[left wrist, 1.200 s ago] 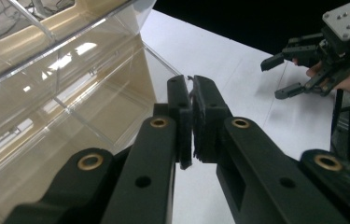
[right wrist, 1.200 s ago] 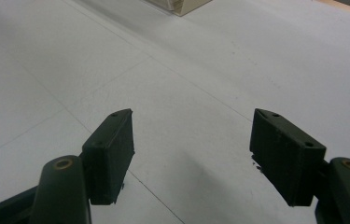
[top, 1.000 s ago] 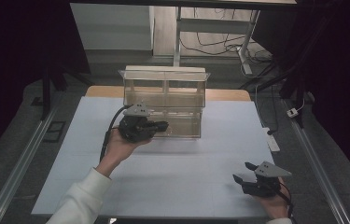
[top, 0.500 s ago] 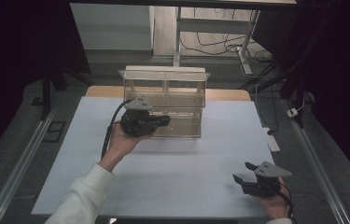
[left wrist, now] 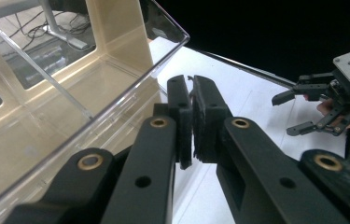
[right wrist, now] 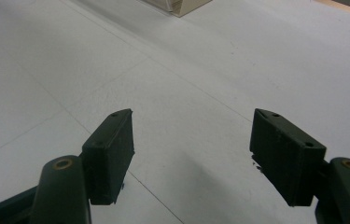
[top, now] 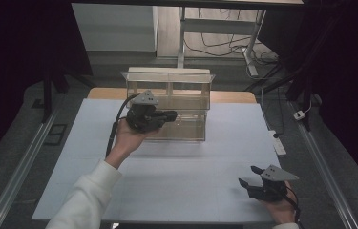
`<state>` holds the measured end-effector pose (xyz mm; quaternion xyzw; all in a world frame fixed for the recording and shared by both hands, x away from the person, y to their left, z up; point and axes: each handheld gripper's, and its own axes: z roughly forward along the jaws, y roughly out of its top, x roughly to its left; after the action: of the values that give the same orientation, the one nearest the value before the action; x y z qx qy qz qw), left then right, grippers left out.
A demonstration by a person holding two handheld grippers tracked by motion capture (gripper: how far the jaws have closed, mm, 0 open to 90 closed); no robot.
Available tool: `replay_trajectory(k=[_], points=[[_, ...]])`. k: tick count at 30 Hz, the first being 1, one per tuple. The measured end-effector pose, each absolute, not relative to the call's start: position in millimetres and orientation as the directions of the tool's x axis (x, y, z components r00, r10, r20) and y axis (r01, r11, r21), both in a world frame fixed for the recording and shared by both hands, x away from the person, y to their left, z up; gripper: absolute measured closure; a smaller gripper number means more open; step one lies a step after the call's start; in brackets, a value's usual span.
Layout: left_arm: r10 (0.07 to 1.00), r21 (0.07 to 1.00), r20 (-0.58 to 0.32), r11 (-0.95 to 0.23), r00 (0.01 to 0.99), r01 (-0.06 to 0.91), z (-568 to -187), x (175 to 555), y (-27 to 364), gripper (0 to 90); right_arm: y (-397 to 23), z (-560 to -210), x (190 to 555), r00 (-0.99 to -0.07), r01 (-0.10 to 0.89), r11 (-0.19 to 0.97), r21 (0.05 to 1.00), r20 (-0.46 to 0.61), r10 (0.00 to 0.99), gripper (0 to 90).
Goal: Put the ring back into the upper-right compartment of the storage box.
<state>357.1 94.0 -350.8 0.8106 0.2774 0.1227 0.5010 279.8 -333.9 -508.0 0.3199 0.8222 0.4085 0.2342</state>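
Overhead, the clear bin [top: 167,102] stands at the far middle of the white table [top: 176,191]; the left gripper [top: 169,115] hangs at its front wall, the right gripper [top: 249,175] well off toward the near right corner. Beside the bin's clear wall [left wrist: 60,116], the left fingers [left wrist: 182,116] are pressed together, empty. Facing the bin's corner [right wrist: 182,5], the right fingers [right wrist: 112,154] stand wide apart over bare table.

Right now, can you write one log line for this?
left claw: shut, empty, beside clear box | right claw: open, empty, over white table
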Motion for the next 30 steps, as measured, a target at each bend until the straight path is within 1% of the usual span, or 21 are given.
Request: replay_trajectory(k=[13, 18, 27, 30], points=[[0.596, 0.879, -0.084, -0.333, 0.799, 0.340, -347.1, 377.4, 88.2, 86.4, -334.9, -507.7, 279.4, -0.684, 0.337, 0.459, 0.822, -0.121, 0.719, 29.8], [0.608, 0.879, -0.120, -0.302, 0.785, 0.368, -348.6, 387.7, 91.3, 86.4, -335.4, -507.6, 279.6, -0.683, 0.337, 0.456, 0.824, -0.119, 0.720, 29.8], [0.635, 0.879, -0.146, -0.269, 0.759, 0.394, -347.0, 408.6, 87.3, 86.4, -336.7, -508.6, 280.5, -0.683, 0.340, 0.450, 0.826, -0.113, 0.722, 29.8], [0.647, 0.882, -0.138, -0.264, 0.750, 0.391, -344.0, 414.4, 83.9, 86.4, -338.0, -508.9, 280.6, -0.681, 0.344, 0.449, 0.825, -0.110, 0.724, 29.8]])
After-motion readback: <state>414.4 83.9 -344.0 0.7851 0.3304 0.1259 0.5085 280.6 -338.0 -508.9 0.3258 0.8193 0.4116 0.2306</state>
